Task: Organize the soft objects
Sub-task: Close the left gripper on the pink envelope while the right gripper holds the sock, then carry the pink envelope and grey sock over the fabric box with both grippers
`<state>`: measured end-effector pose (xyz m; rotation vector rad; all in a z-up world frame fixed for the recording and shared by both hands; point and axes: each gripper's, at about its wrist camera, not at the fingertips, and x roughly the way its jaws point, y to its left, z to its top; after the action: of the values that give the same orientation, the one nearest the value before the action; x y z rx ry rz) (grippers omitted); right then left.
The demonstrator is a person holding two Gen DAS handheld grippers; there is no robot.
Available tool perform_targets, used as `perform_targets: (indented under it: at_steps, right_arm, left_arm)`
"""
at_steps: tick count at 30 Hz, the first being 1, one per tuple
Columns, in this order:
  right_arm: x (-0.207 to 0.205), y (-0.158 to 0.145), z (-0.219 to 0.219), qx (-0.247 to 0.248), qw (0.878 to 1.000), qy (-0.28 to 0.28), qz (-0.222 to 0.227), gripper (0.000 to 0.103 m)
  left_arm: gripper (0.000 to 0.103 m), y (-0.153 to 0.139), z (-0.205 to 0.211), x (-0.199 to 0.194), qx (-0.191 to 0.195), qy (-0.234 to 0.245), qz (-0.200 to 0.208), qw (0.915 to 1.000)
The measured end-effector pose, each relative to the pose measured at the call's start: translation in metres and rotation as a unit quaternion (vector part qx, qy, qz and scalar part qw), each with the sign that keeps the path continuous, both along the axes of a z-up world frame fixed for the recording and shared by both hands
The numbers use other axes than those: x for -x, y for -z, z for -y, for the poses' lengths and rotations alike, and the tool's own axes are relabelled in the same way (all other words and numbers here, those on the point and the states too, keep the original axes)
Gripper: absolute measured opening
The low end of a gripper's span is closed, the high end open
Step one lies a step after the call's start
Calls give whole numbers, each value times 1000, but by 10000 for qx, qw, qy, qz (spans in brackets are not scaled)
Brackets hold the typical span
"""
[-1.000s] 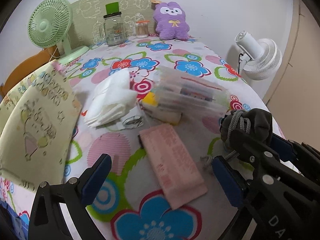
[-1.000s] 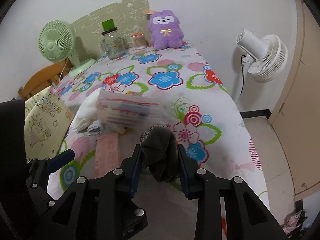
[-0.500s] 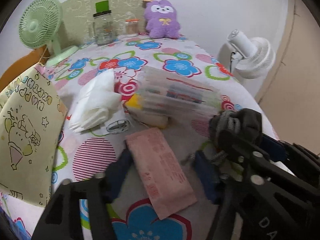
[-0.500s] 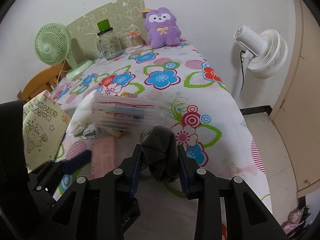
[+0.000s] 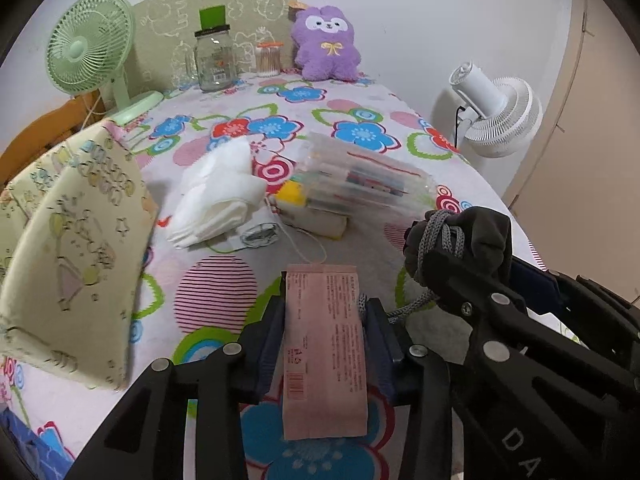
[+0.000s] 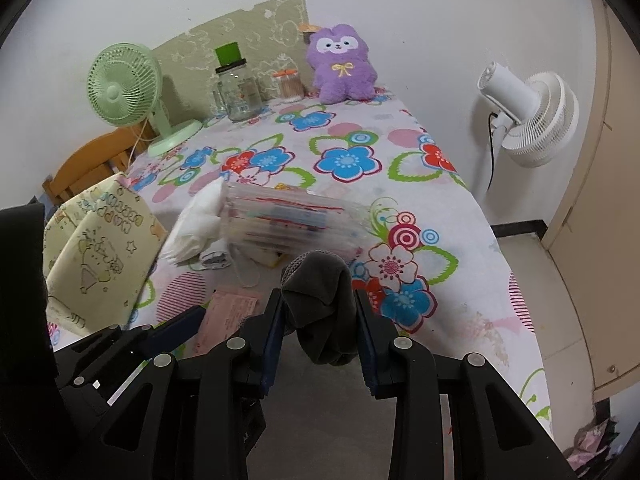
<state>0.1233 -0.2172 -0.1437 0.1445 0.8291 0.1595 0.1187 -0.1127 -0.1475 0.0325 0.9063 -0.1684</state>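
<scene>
Two fans point(image 5: 90, 50) point(image 5: 498, 114), one plush point(image 5: 326, 50), one pink packet point(image 5: 324, 344).

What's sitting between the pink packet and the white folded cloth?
Left wrist view: a small clear wrapper and a thin white string lie on the flowered tablecloth between pink packet and white cloth.

The clear plastic pack of coloured pens point(image 6: 288, 220) is motion-blurred, its print unreadable; beneath that pack, a yellow-and-cream block point(image 5: 308, 210) is mostly hidden; the pale pink paper packet's point(image 5: 324, 344) small printed text cannot be read; left of it, the yellow cartoon-print cloth point(image 5: 68, 248) is blurred.
</scene>
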Motion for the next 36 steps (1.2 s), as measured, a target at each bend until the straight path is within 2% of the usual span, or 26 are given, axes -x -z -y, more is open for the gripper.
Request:
perform_targets:
  at_steps: [21,36]
  right_arm:
    - [34,-69,-22,-89,9972,-138,728,37]
    - [41,-117,-32,-78,9936,-125,1123,37]
  left_arm:
    - [41,-66,-27,30,-33,-173,668,9976]
    - [41,-114,-38,36,-56,-177,1137,9933]
